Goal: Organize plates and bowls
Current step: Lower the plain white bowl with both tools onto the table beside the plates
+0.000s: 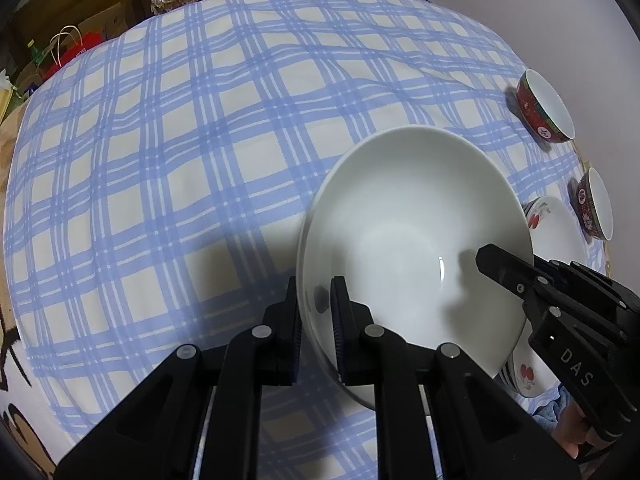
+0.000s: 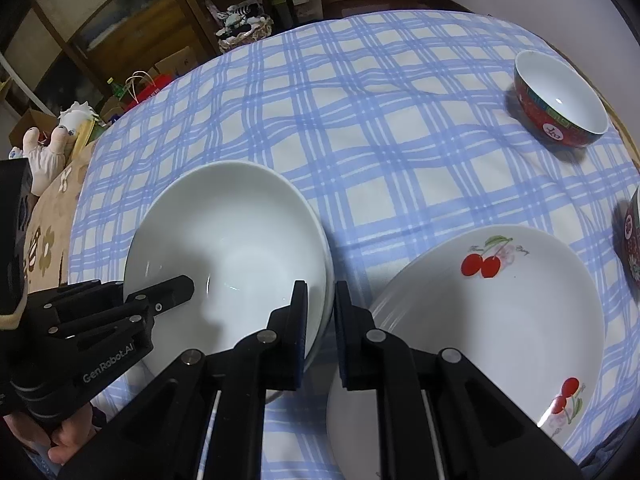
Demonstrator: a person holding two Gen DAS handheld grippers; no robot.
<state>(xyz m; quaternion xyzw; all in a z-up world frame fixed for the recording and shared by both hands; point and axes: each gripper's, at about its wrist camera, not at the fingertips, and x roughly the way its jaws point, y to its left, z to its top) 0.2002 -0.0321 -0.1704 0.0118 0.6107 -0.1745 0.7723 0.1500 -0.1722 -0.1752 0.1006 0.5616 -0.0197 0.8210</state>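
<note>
Left wrist view shows a large white bowl (image 1: pixel 412 248) sitting empty on the blue-checked tablecloth (image 1: pixel 180 160), with the left gripper (image 1: pixel 316 320) clamped on its near rim, one finger outside the wall and the other inside. From the right wrist view the same bowl looks to sit in a second white bowl, a double edge showing at its right side, and the right gripper (image 2: pixel 320 320) pinches that right-hand rim, its jaws nearly closed around the thin wall. Just beside it, to the right, lies a stack of white plates (image 2: pixel 480 320) painted with red cherries; nothing rests on the top one, and small script by the upper cherries is too fine to read. Farther back stands a red patterned bowl (image 2: pixel 560 100), empty, with a white roundel bearing a red character on its side, and another red bowl (image 2: pixel 632 240) peeks in at the right edge. White lettering on the left gripper's body reads "GenRobot.AI", and on the right gripper's body the letters "DAS" can be read. A hand (image 2: pixel 64 436) grips the left tool's handle.
</note>
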